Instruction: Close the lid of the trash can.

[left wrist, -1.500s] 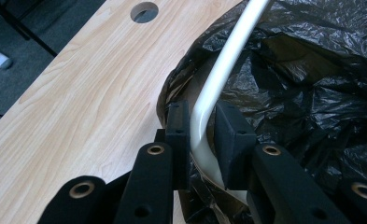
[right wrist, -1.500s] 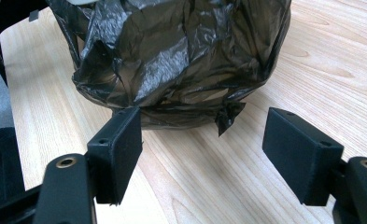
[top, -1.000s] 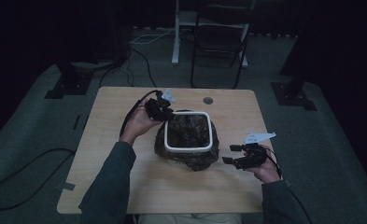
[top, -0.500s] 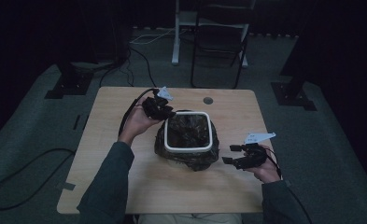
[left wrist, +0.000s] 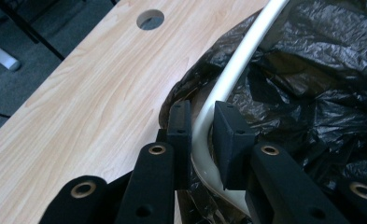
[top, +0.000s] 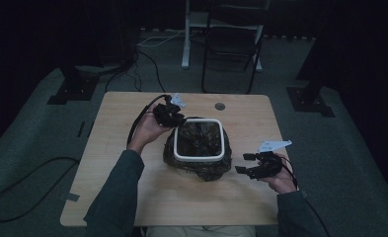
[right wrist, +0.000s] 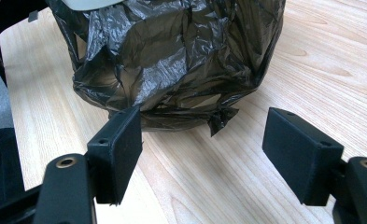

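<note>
A small bin with a white rim (top: 199, 157) stands mid-table, lined with a black plastic bag (top: 201, 170) that hangs over its sides. My left gripper (top: 177, 120) is at the bin's far left corner. In the left gripper view its jaws (left wrist: 201, 126) straddle the white rim (left wrist: 246, 51) and the bag (left wrist: 312, 70), and they have just been closing on the rim between them. My right gripper (top: 243, 164) hovers low to the right of the bin. In the right gripper view it (right wrist: 204, 140) stands open, short of the bag (right wrist: 172, 56), with only bare table between its pads.
The wooden table (top: 132, 197) has a round cable hole (top: 219, 106) beyond the bin. A dark chair (top: 231, 44) stands behind the table, and a cable (top: 28, 173) lies on the floor at the left.
</note>
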Demonstrator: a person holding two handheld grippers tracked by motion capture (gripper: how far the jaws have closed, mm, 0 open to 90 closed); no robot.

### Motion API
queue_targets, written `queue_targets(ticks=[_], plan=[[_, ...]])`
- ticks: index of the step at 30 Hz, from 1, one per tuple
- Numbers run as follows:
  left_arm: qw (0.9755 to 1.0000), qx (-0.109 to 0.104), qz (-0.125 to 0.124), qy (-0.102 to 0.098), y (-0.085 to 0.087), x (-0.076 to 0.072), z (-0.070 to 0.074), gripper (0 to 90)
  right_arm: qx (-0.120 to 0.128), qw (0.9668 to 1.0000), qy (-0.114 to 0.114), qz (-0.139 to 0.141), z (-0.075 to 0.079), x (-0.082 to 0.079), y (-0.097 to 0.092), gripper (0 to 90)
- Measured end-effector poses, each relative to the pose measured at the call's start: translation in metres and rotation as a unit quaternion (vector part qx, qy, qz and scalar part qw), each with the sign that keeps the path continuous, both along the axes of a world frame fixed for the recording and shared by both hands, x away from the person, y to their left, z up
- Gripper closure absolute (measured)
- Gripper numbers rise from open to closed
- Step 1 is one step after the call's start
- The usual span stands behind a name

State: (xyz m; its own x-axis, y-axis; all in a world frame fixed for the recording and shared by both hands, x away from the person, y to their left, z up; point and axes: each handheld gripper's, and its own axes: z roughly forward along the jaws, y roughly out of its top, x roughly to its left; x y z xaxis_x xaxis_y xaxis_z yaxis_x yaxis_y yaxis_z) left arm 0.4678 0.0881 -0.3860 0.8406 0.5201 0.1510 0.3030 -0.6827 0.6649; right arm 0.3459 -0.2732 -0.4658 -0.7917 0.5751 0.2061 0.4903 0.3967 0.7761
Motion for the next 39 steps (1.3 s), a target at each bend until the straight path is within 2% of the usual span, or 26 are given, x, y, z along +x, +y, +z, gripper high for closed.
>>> queue_targets(ticks=[3,5,10,14,22,24,29,34,39], plan=[[0.9998,-0.015,0.005,-0.011,0.000,0.000,0.004,75.0,0.000,1.0000,0.000,0.000,0.000,0.000,0.000,27.9],[0.9998,-0.020,0.003,-0.008,-0.003,0.001,0.003,75.0,-0.001,1.0000,0.001,0.001,0.000,0.000,0.001,27.9],[1.0000,-0.003,-0.006,0.003,-0.012,0.003,-0.004,76.6,0.000,1.0000,-0.001,0.000,0.000,0.000,-0.001,27.9],[1.0000,0.000,-0.005,0.007,-0.014,0.004,-0.006,76.5,0.002,1.0000,0.000,-0.001,0.000,0.000,-0.002,27.9],[0.9999,-0.005,-0.007,0.006,-0.012,0.002,-0.003,74.3,0.001,1.0000,0.000,-0.001,0.000,0.000,-0.002,27.9],[0.9999,0.003,-0.010,0.003,-0.012,0.001,-0.003,74.7,0.001,1.0000,0.000,-0.002,0.000,0.000,-0.002,27.9],[0.9999,0.000,-0.010,0.007,-0.010,0.000,-0.002,74.6,0.000,1.0000,0.000,-0.001,0.000,0.000,-0.001,27.9],[0.9999,0.008,-0.006,0.005,-0.006,-0.001,-0.002,69.5,0.001,1.0000,-0.001,-0.001,0.001,0.000,-0.002,27.9],[1.0000,-0.002,0.000,0.005,0.000,-0.002,0.001,65.5,0.000,1.0000,0.000,-0.001,0.000,0.000,-0.001,27.9]])
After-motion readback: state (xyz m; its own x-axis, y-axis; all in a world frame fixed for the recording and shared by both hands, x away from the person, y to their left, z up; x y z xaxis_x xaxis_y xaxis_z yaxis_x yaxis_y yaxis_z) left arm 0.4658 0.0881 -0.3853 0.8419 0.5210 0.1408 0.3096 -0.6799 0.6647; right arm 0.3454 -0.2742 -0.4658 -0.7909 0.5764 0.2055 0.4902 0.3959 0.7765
